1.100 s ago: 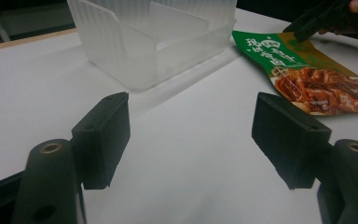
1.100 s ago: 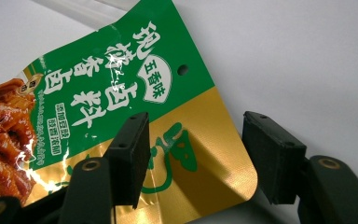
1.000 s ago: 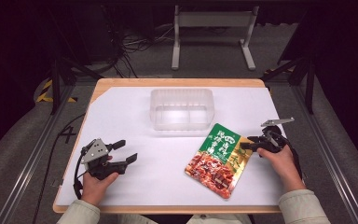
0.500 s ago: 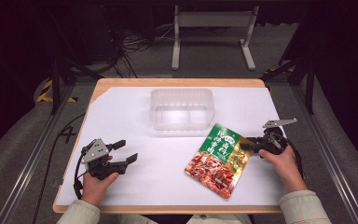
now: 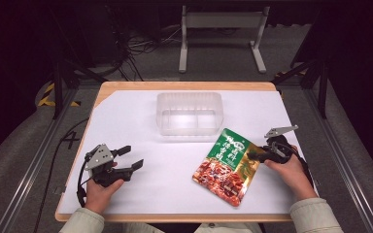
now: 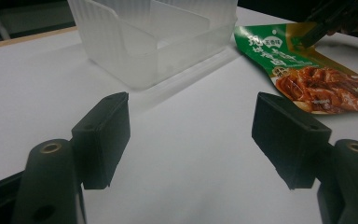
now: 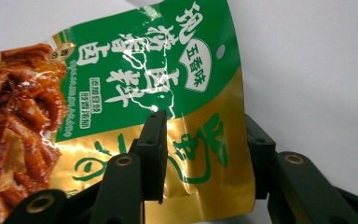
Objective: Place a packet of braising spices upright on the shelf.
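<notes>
We see a pouch (image 5: 228, 166) lying flat on the white sheet (image 5: 175, 184) of the desk (image 5: 141, 86), right of centre, just in front of the right corner of a clear bin (image 5: 190, 112). The bin sits well back at mid-desk, two compartments inside, nothing in them that we can tell. The space between the pouch and the bin is open.

The right hand-held gripper (image 5: 252, 156) is at the pouch's right edge; in the right gripper view (image 7: 200, 154) the gold-and-green corner of the pouch (image 7: 158, 84) sits between its jaws, which have just been closing. One jaw lies over the front face, the other is behind the edge; we can't say the pads press yet.

The left hand-held gripper (image 5: 128, 158) rests low at the left front, well apart from the pouch, jaws spread wide with only bare sheet between (image 6: 191, 135).

Pouch print: green top with white Chinese characters, a small badge, a gold band with green script, a photo of braised meat below. The characters are too blurred for us to read.
</notes>
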### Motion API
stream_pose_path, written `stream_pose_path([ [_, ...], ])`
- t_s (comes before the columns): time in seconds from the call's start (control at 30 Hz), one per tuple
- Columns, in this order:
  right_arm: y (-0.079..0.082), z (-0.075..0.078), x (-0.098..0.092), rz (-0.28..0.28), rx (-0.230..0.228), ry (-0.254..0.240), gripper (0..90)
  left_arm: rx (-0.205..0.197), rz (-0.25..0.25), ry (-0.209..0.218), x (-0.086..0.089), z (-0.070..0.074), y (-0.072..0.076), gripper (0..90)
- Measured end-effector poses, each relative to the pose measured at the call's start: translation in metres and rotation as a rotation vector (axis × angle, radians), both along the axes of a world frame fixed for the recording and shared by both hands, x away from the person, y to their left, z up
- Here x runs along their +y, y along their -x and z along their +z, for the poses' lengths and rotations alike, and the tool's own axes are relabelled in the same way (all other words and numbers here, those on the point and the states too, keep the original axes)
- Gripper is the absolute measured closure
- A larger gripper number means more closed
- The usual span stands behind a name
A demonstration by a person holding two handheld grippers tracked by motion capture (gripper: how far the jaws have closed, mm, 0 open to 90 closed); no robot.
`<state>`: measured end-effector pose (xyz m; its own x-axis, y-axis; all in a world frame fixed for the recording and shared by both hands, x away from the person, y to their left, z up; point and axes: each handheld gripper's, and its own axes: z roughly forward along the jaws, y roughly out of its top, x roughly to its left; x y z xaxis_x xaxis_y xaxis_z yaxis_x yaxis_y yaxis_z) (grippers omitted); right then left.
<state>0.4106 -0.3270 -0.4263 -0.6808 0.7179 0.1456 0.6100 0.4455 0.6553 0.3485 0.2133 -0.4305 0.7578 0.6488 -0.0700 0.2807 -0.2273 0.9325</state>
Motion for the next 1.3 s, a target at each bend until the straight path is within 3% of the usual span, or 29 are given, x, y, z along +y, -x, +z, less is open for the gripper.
stream_pose_path([
  [0.1, 0.0, -0.003, 0.003, -0.01, -0.027, 0.062, 65.6, 0.003, 0.001, 0.003, -0.001, 0.0, 0.0, 28.7],
  [0.27, 0.0, -0.003, 0.004, -0.003, -0.051, 0.082, 71.6, 0.003, 0.002, -0.003, 0.0, 0.0, 0.0, 28.7],
  [0.3, 0.0, -0.003, 0.003, 0.004, -0.046, 0.071, 77.2, 0.003, 0.003, -0.004, 0.0, 0.0, 0.0, 28.7],
  [0.53, 0.0, -0.001, 0.001, 0.022, -0.021, 0.02, 89.7, 0.003, 0.006, -0.004, 0.0, -0.001, -0.001, 28.7],
  [0.63, -0.001, -0.001, 0.0, 0.032, -0.007, 0.006, 89.9, 0.007, 0.008, -0.001, 0.0, -0.001, 0.0, 28.7],
  [1.07, 0.001, 0.004, 0.0, 0.06, -0.029, -0.007, 90.0, 0.003, 0.012, 0.0, 0.001, -0.001, 0.0, 28.7],
  [1.3, 0.006, 0.024, -0.003, 0.047, -0.033, -0.064, 90.0, 0.003, 0.014, 0.0, 0.001, 0.0, 0.0, 28.8],
])
